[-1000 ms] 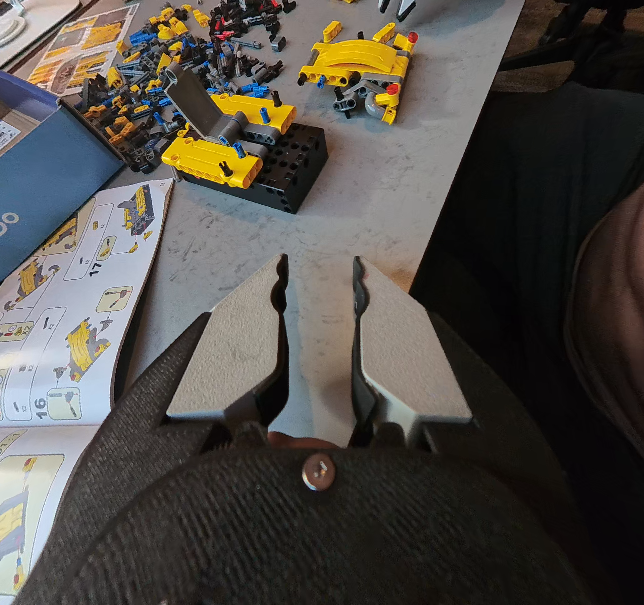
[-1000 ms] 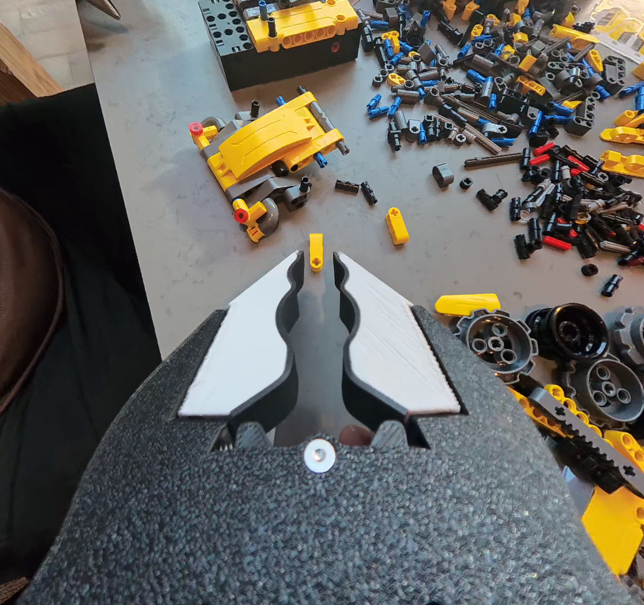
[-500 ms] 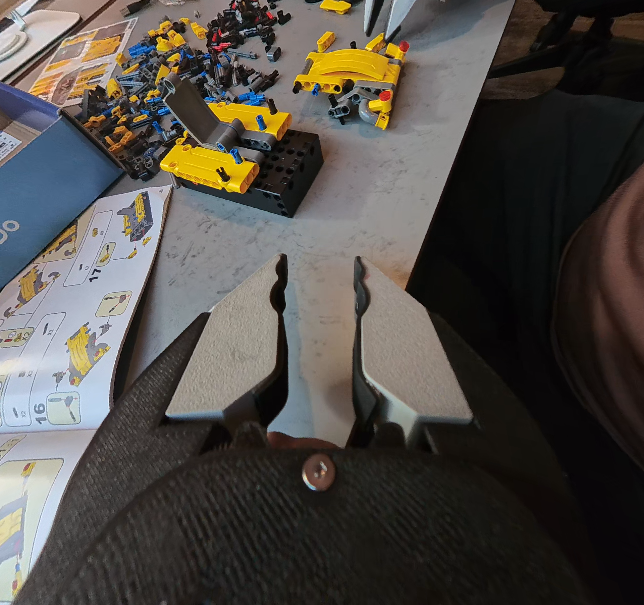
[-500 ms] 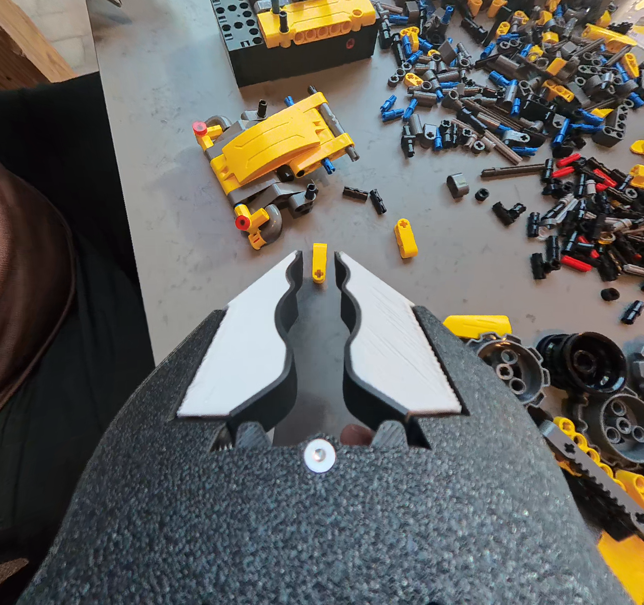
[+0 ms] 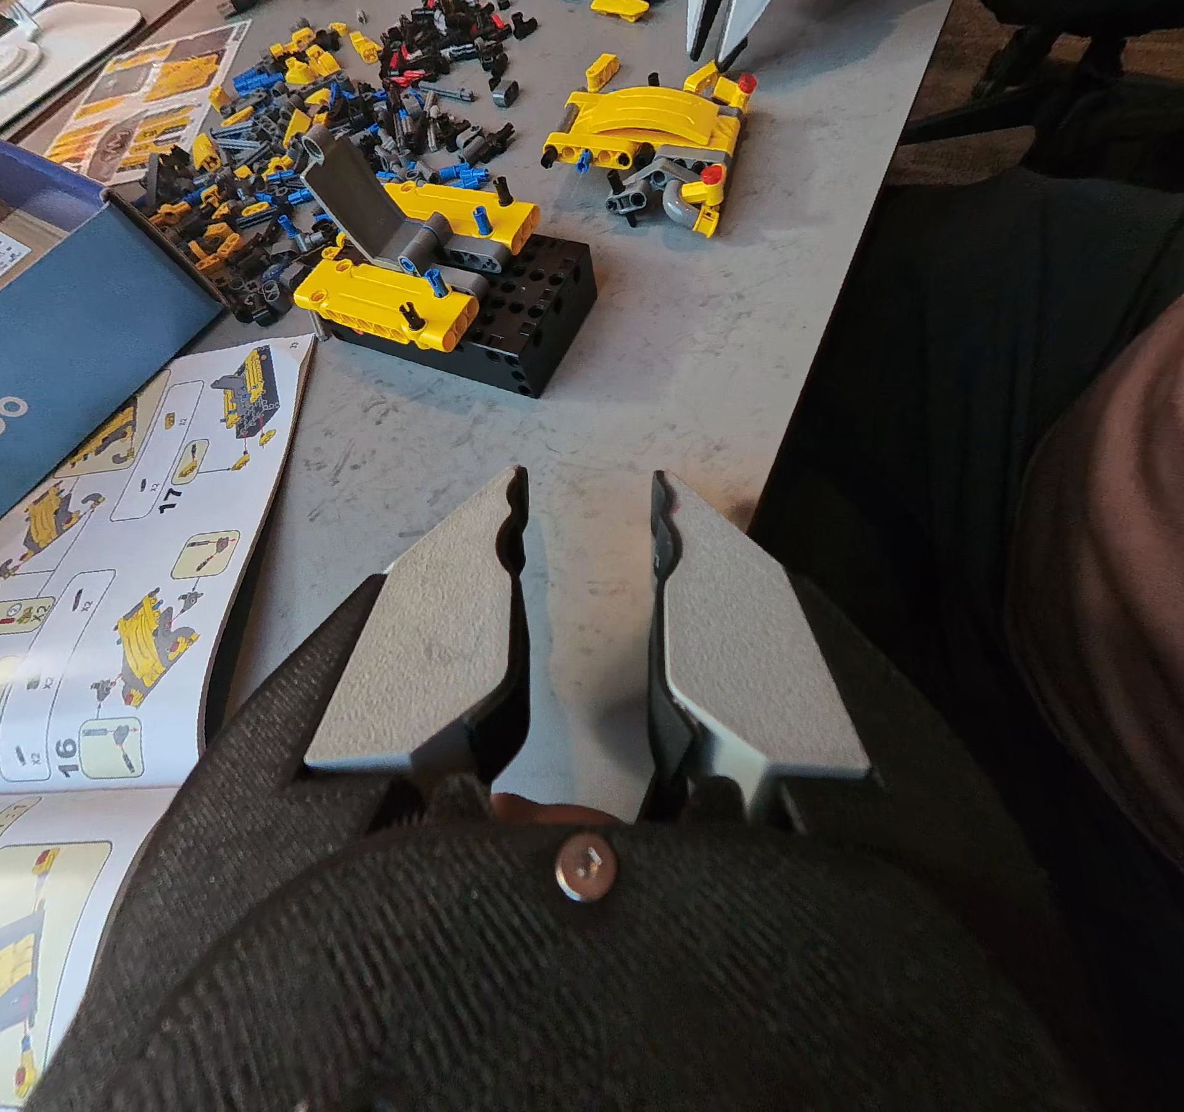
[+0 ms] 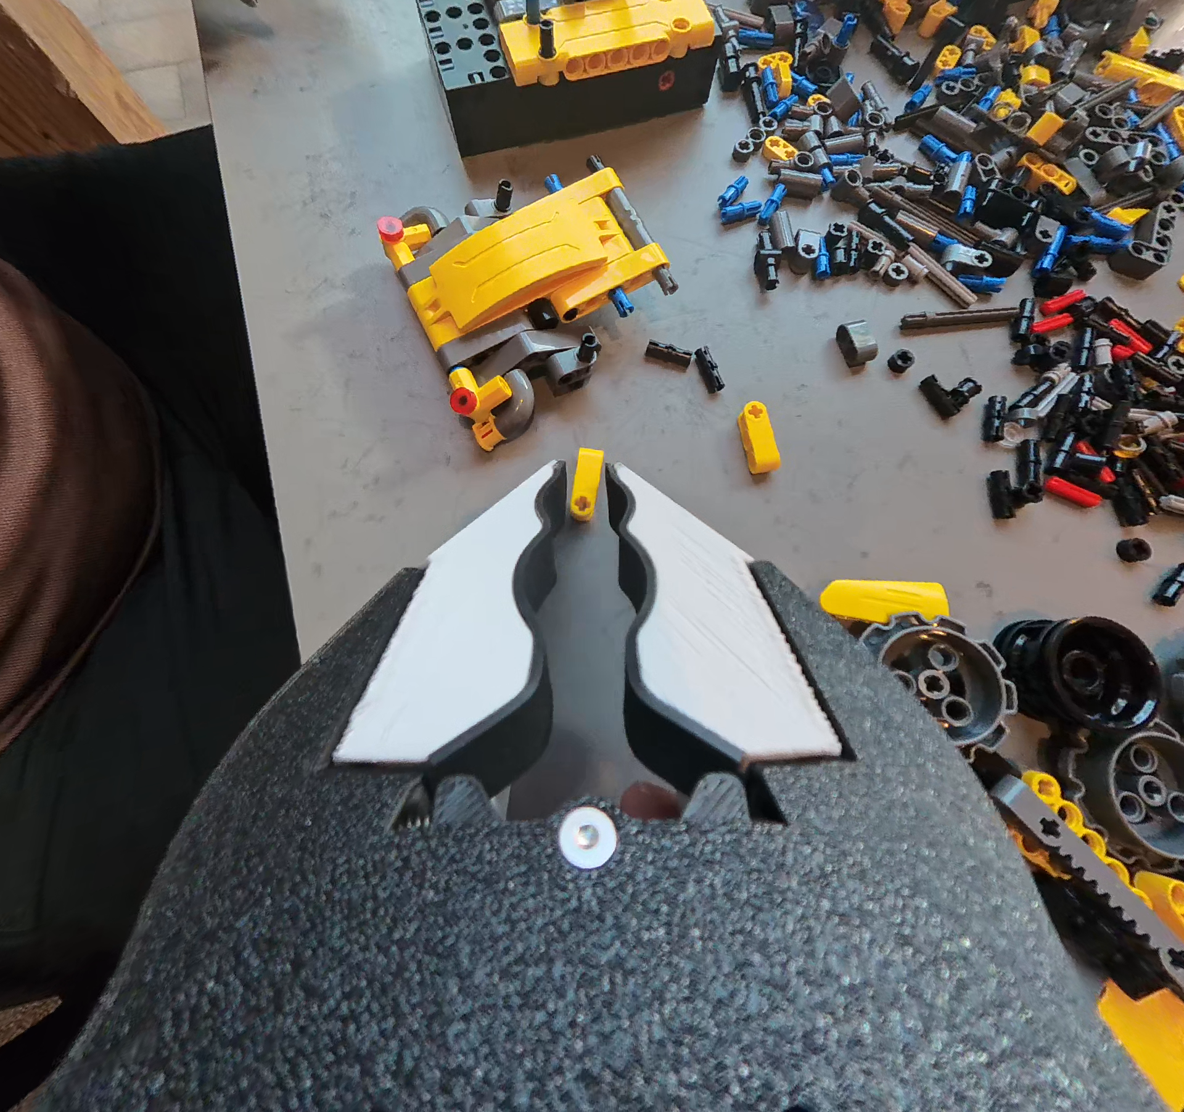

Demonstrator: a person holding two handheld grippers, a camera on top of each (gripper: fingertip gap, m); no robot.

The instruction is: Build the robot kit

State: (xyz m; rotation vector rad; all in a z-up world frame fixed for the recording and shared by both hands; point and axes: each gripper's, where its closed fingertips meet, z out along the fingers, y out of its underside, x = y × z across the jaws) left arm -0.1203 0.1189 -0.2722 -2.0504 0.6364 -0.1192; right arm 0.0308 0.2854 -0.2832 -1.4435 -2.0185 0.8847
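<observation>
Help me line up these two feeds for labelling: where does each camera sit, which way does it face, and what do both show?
Left wrist view: sits on the left gripper, open over bare grey table near its edge, facing the black block assembly; a sleeve and lap at right.
Right wrist view: sits on the right gripper, fingertips flanking a small yellow piece; a sleeve at left.
Shared: the yellow panel assembly, black block assembly, loose-parts pile.
</observation>
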